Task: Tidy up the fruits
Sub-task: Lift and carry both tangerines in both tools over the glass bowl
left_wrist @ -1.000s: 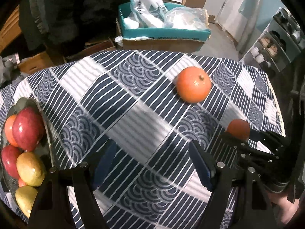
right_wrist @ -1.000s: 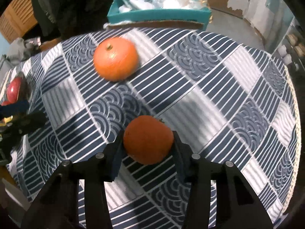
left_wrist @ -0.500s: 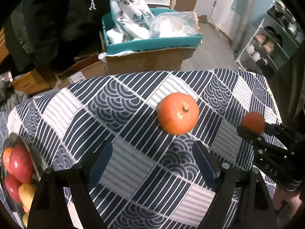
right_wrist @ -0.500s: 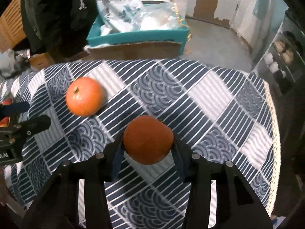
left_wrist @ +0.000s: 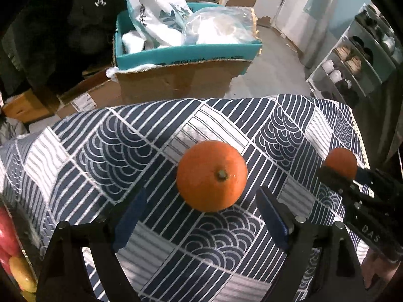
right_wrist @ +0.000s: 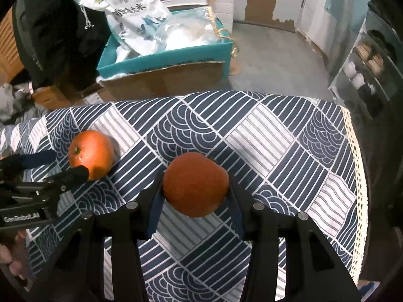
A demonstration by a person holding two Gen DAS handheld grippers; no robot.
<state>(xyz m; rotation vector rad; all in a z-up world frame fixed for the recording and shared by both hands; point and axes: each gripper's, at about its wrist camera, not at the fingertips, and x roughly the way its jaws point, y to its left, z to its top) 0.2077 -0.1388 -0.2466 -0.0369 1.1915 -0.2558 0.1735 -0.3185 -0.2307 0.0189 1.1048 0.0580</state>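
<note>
An orange [left_wrist: 211, 175] with its stem facing me lies on the patterned tablecloth [left_wrist: 126, 151]; it also shows in the right wrist view [right_wrist: 90, 154]. My left gripper [left_wrist: 201, 216] is open, its fingers reaching either side of this orange from just short of it. My right gripper [right_wrist: 195, 196] is shut on a second orange [right_wrist: 196, 183] and holds it above the cloth; this held orange shows at the right in the left wrist view [left_wrist: 340, 162]. Red and yellow fruits [left_wrist: 10, 239] sit at the far left edge.
A teal and cardboard box [left_wrist: 183, 58] with bags stands on the floor beyond the table's far edge. A shoe rack [left_wrist: 357, 58] is at the right. The table's lace-trimmed right edge [right_wrist: 352, 176] is close to my right gripper.
My left gripper has moved forward and right to the lying orange, which now sits between its open fingers. My right gripper has lifted its orange up off the cloth.
</note>
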